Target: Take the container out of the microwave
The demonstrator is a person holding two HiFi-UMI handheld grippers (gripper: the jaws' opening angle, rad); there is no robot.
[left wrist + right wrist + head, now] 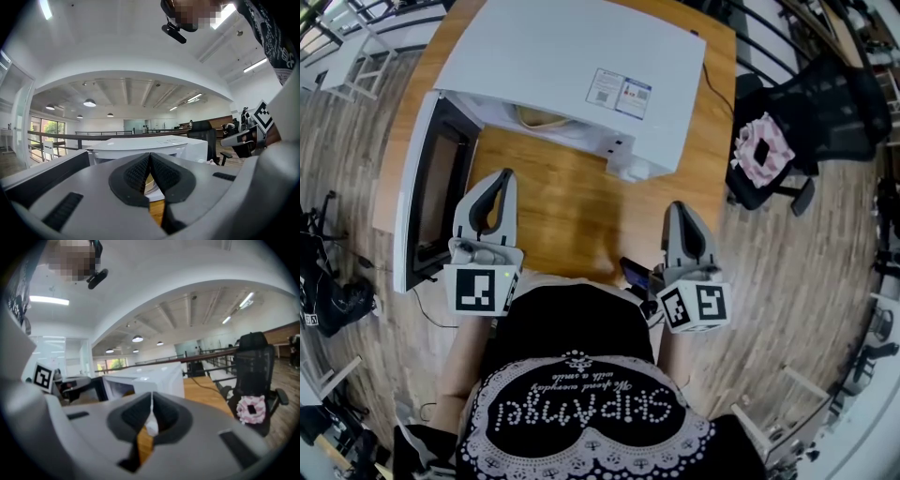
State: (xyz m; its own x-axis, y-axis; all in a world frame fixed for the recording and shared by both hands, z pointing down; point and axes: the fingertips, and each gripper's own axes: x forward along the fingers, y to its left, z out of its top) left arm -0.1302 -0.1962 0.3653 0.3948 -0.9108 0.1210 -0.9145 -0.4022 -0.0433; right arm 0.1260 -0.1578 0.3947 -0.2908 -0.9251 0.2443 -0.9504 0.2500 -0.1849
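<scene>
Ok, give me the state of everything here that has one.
microwave door: swung wide open
container: inside the microwave, only its rim showing
left gripper: jaws shut, nothing between them
right gripper: jaws shut, nothing between them

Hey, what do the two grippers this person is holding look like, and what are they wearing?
The left gripper and right gripper have light grey moulded bodies with black ribbed pads. Each carries a white cube printed with black square markers. The person wears a black top with white lettering and white beaded trim.
</scene>
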